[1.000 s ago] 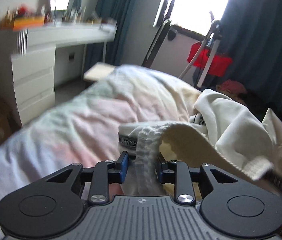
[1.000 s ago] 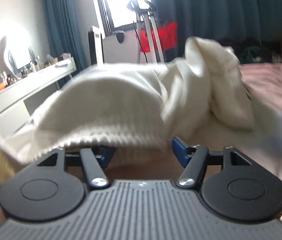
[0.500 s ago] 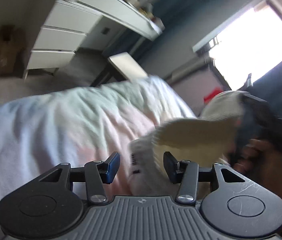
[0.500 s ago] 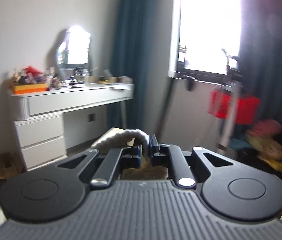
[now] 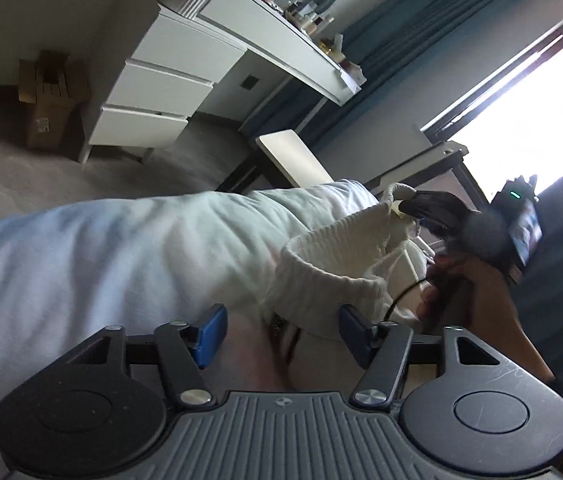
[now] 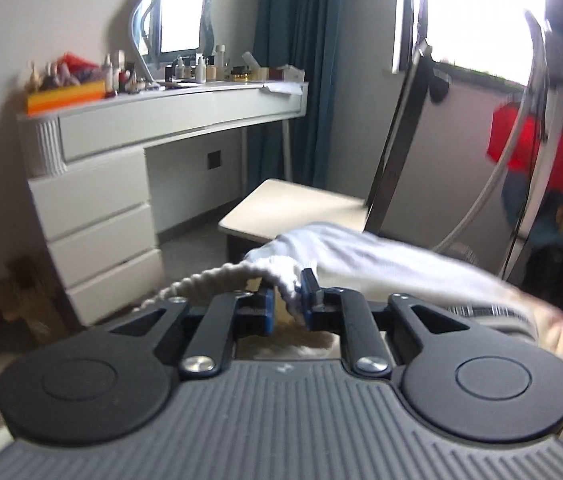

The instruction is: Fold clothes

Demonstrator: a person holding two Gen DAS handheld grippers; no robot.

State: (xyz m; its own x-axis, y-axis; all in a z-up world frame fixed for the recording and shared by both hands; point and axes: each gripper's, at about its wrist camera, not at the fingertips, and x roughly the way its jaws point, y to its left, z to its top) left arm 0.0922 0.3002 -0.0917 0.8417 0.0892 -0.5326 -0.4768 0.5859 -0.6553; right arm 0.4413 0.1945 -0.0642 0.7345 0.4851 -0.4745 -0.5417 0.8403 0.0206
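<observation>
- Since 1 s ago, cloth (image 5: 333,276) was let go by L gripper (image 5: 281,334); its fingers are spread wide now.
- Cloth edge is pinched by R gripper (image 6: 286,304), held up over bed (image 5: 101,256).

The left gripper (image 5: 279,330) hangs with its blue-padded jaws spread wide, gripping nothing — the right gripper (image 6: 286,304) is pinched tight on a cream ribbed knit garment (image 6: 277,270).

A cream ribbed garment (image 5: 333,264), blue-padded black tongs (image 6: 287,304), white bedding (image 5: 101,260), teal curtains (image 6: 297,72).
</observation>
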